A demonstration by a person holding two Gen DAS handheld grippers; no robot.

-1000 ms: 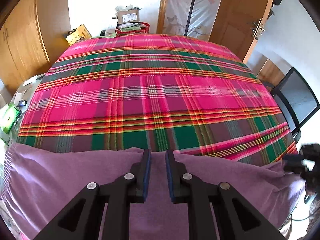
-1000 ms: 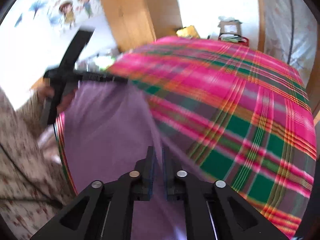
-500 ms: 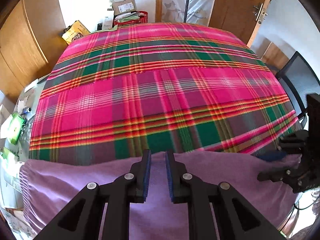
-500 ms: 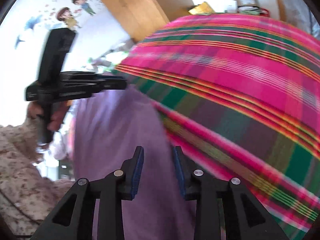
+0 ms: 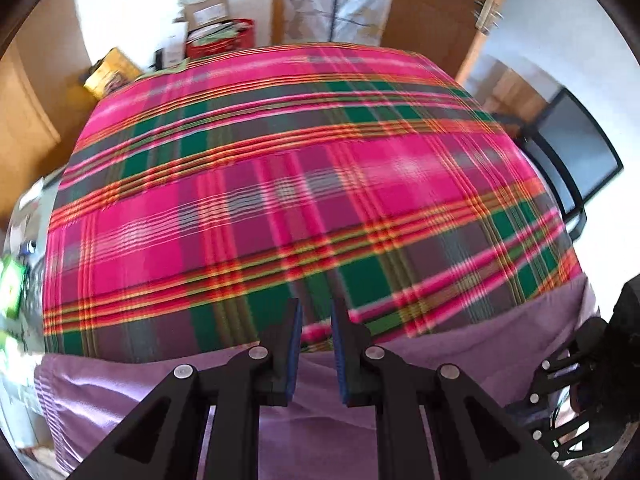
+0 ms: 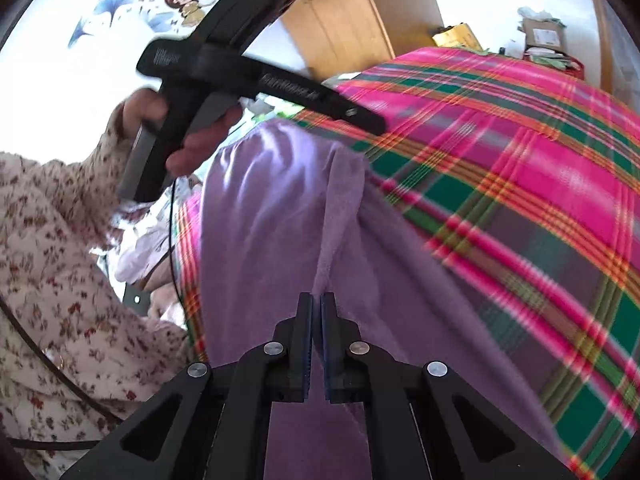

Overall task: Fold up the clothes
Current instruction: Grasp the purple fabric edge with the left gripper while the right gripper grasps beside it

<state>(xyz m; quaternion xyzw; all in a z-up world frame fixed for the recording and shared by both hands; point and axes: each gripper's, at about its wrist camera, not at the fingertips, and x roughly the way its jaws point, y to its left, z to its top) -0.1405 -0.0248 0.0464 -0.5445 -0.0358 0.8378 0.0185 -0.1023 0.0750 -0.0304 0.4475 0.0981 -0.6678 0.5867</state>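
A purple garment [image 5: 460,356] lies along the near edge of the bed, over a pink and green plaid blanket [image 5: 280,184]. My left gripper [image 5: 316,320] is open just above the garment's far edge, with blanket and cloth showing in the narrow gap. My right gripper [image 6: 318,300] is shut on a raised ridge of the purple garment [image 6: 272,216], which runs up into its fingertips. In the right wrist view, a hand [image 6: 192,148] holds the left gripper [image 6: 376,124] over the garment's far corner.
A person in a floral sleeve [image 6: 52,260] stands at the bed's side. A black chair [image 5: 576,156] is right of the bed. Boxes and a red bin [image 5: 216,28] sit past the far end, with wooden wardrobes [image 6: 352,16] and a door [image 5: 436,12] around.
My right gripper went from open to shut, pinching up a ridge of the purple cloth. The left gripper moved forward toward the garment's far edge.
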